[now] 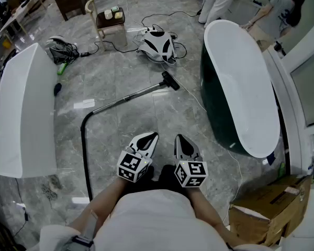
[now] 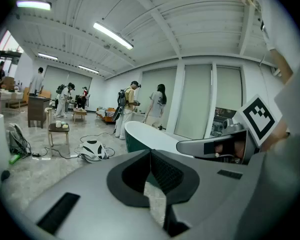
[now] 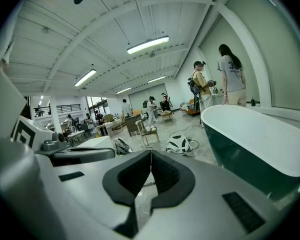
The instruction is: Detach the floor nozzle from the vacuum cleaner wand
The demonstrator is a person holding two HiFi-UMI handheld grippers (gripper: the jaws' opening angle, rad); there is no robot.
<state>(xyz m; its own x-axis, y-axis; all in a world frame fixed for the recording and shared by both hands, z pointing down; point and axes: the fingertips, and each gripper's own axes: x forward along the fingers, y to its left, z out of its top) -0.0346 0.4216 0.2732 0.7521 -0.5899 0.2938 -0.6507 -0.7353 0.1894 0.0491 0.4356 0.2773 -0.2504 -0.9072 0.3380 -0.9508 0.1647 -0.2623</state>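
Both my pairs of jaws are pressed together with nothing between them: the left gripper (image 2: 150,154) shows only its dark ribbed pads meeting, and the right gripper (image 3: 150,156) shows the same. In the head view they sit side by side, close to my body and pointing forward over the grey marbled floor tiles (image 1: 120,72).

The black wedge-shaped floor nozzle (image 1: 171,81) lies on those tiles well ahead of me, joined to the slim silver metal wand (image 1: 128,97). The wand runs back leftward into a black flexible hose (image 1: 84,140). Beyond them sits the white-and-black vacuum canister (image 1: 157,44). To the right is a long bathtub, dark green outside and white inside (image 1: 240,82).

As I judge it, the risks are these. I must open before I reach, or I will only nudge the nozzle. The round wand could roll or slip in a one-sided grip. A thin cable (image 1: 191,95) beside the nozzle might snag.

I can read no brand or wording; the marker cubes (image 1: 133,166) carry only black-and-white patterns.
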